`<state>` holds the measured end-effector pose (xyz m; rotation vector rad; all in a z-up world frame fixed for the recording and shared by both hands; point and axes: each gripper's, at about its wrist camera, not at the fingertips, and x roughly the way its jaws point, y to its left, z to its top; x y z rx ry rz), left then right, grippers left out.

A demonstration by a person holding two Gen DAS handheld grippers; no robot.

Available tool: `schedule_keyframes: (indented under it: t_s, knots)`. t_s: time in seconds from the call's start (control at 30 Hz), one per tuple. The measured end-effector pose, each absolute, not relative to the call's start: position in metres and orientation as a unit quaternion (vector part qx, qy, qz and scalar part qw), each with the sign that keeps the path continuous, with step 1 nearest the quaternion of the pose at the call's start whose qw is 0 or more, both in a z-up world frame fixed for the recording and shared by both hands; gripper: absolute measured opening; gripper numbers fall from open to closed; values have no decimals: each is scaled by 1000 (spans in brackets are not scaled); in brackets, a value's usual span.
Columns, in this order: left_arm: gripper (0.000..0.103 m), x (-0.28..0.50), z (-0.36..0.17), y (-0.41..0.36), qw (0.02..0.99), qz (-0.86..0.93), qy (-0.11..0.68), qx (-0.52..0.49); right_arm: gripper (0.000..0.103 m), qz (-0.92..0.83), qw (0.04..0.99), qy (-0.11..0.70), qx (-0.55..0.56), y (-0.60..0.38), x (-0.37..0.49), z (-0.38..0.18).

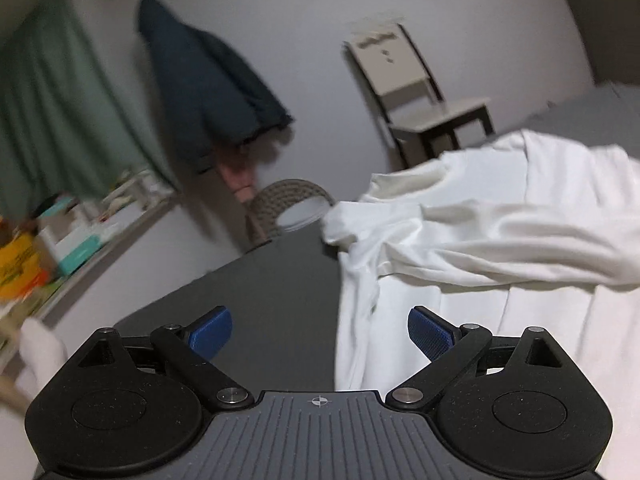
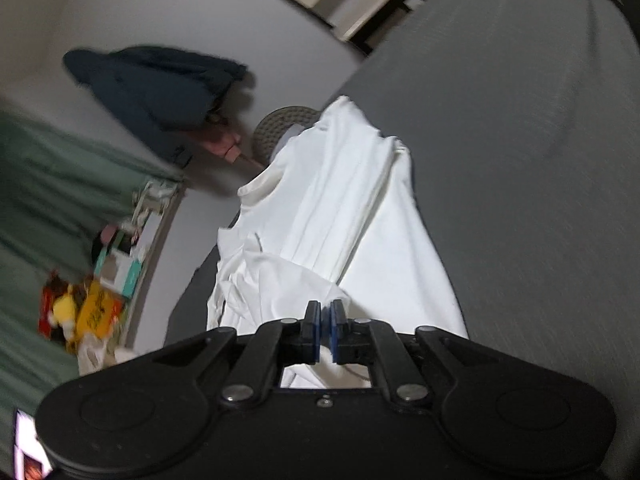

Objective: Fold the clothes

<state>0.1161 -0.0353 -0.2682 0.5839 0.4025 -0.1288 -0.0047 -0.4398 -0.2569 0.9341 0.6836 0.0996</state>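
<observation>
The shirt (image 2: pixel 340 216), white and rumpled, lies along a grey bed (image 2: pixel 520 160), its collar end toward the far edge and its near end bunched under the right gripper (image 2: pixel 325 324). That gripper's jaws are nearly closed, with white cloth showing in the narrow slit between the blue pads (image 2: pixel 335 328), so it has a pinch of the shirt; how much cloth is held is hidden by the black body of the tool. In the left wrist view the shirt (image 1: pixel 480 232) spreads over the right half of the frame, running off the right edge and partly under the tool, with one fold lifted in a loose ridge. The left gripper (image 1: pixel 320 332) stands wide open and holds nothing, its pads (image 1: pixel 212 330) above bare bed (image 1: pixel 260 300) just left of the cloth edge. Both views are blurred, so details are hard to read. Beyond the bed's far edge sits a woven basket (image 1: pixel 288 200), partly hidden by the shirt in the right view. A dark jacket (image 1: pixel 208 80) hangs on the wall, a chair (image 1: pixel 420 92) stands near the bed, and a green curtain (image 1: pixel 60 100) hangs over a cluttered shelf (image 1: pixel 80 240) whose items cannot be made out.
</observation>
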Motion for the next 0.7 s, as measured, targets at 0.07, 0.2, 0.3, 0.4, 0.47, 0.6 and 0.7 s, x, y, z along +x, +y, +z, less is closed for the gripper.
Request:
schedule_keyframes:
  t_s: [0.07, 0.2, 0.3, 0.4, 0.47, 0.6, 0.7]
  knots:
    - [89, 133, -278, -47, 918, -78, 199, 333, 14, 51, 851, 326, 409, -435, -5, -256]
    - [69, 157, -299, -71, 883, -84, 187, 423, 46, 53, 871, 339, 351, -428, -9, -257]
    - [62, 168, -314, -85, 862, -84, 176, 467, 54, 59, 875, 344, 336, -428, -12, -258]
    - [61, 172, -326, -94, 846, -78, 161, 503, 58, 68, 872, 341, 345, -432, -13, -261]
    - [59, 178, -330, -97, 845, -68, 158, 506, 58, 74, 869, 336, 355, -435, -13, -263]
    - [37, 187, -333, -103, 842, -74, 159, 510, 58, 86, 865, 330, 368, -436, -11, -267]
    - [20, 192, -334, -102, 847, -71, 167, 499, 58, 85, 869, 328, 359, -434, -9, -267]
